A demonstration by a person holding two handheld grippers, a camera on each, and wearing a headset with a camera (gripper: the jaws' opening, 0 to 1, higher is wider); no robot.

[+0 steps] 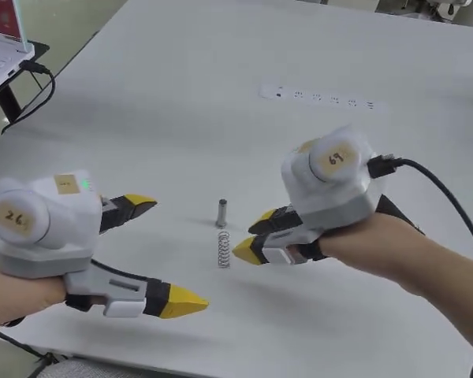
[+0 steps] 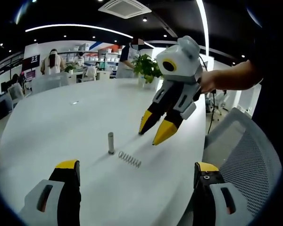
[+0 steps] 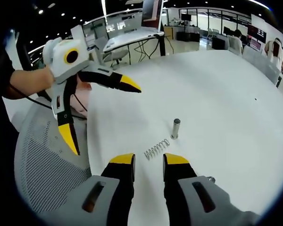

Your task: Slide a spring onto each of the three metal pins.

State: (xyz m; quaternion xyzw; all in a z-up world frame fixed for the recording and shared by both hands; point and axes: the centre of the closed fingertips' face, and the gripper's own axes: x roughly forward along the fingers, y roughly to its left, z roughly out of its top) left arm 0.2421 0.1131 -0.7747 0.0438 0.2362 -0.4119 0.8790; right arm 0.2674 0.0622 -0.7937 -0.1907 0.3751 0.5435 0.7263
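**My 2 grippers by the pin**

My left gripper (image 1: 179,252) hovers left of the pin (image 1: 221,213), fingers wide and empty. My right gripper (image 1: 243,240) is right of the pin, fingers narrow and empty. 1 spring (image 1: 223,249) lies flat on the table (image 1: 221,118), just in front of the pin. Nothing blocks it.

Head view from above, looking down at white tabletop (image 1: 221,94). Gripper views low and close, facing each other across short upright metal pin (image 1: 221,213) and coiled wire spring (image 1: 223,250), shared by all three.
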